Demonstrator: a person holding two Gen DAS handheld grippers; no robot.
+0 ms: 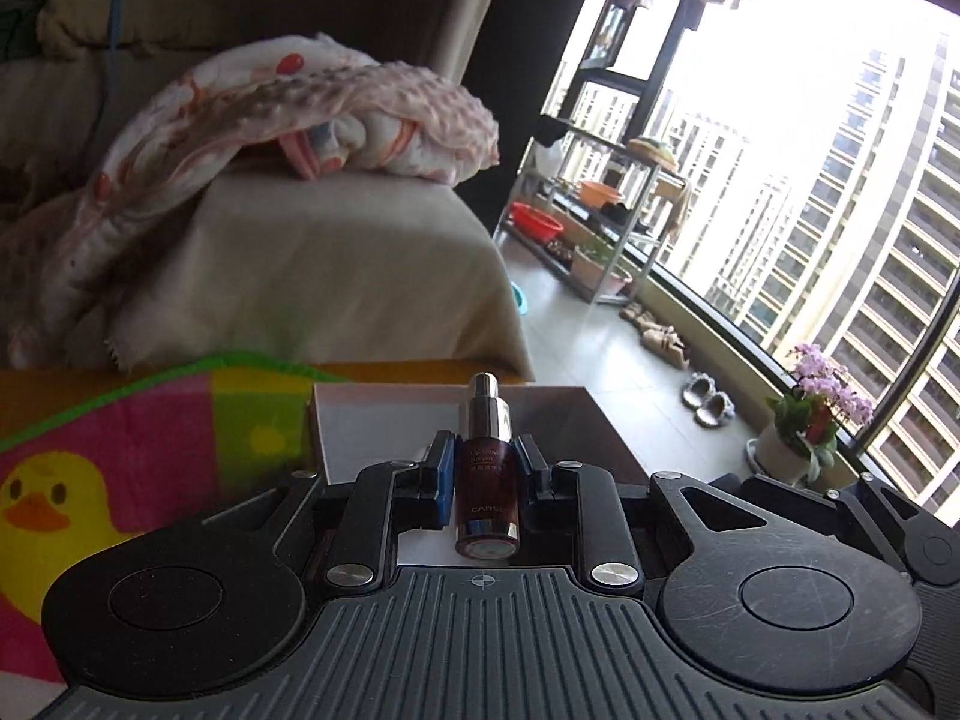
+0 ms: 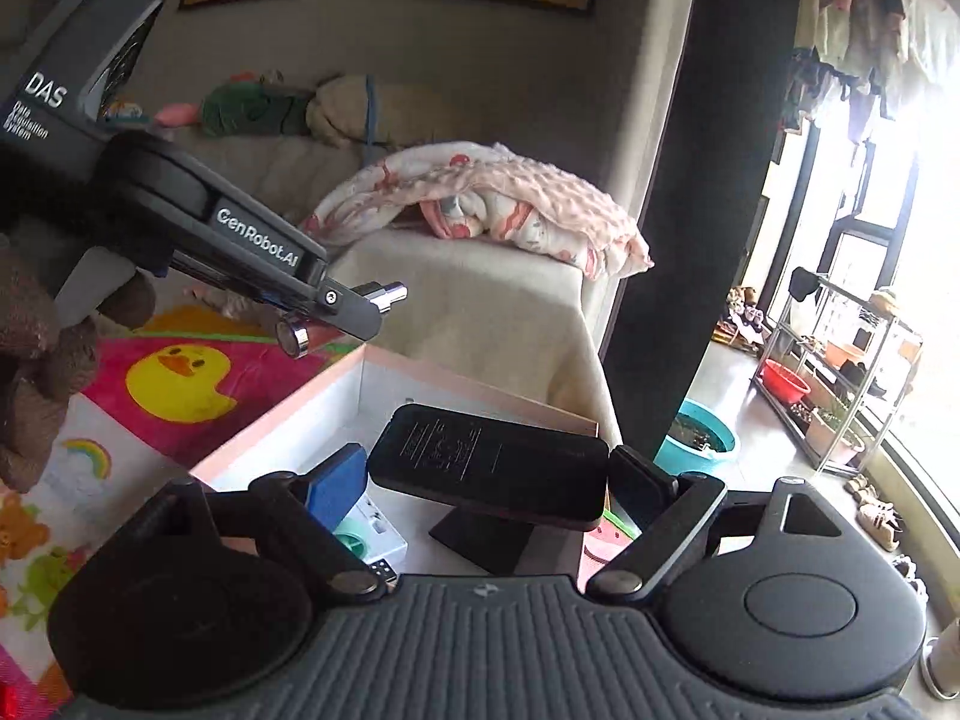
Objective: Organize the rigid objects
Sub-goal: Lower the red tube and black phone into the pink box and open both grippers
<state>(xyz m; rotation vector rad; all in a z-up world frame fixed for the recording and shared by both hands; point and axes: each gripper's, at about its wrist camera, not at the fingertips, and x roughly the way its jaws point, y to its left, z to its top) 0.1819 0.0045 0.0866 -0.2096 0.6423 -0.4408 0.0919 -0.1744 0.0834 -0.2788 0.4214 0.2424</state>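
My left gripper (image 1: 483,468) is shut on a dark red serum bottle (image 1: 486,480) with a silver pump top, held over a white open box (image 1: 384,426). The right wrist view shows that left gripper (image 2: 354,315) holding the bottle (image 2: 312,333) above the box's far left corner. My right gripper (image 2: 486,480) is shut on a black rectangular device (image 2: 486,465), held flat over the box (image 2: 288,420). Inside the box lie a white and green item (image 2: 372,534) and a small die (image 2: 384,570).
A bright duck-print mat (image 2: 174,384) covers the surface around the box. A beige covered sofa (image 2: 474,306) with a pink blanket (image 2: 498,198) stands behind. A teal basin (image 2: 702,435), a metal rack (image 2: 840,384) and a potted orchid (image 1: 804,420) are near the window.
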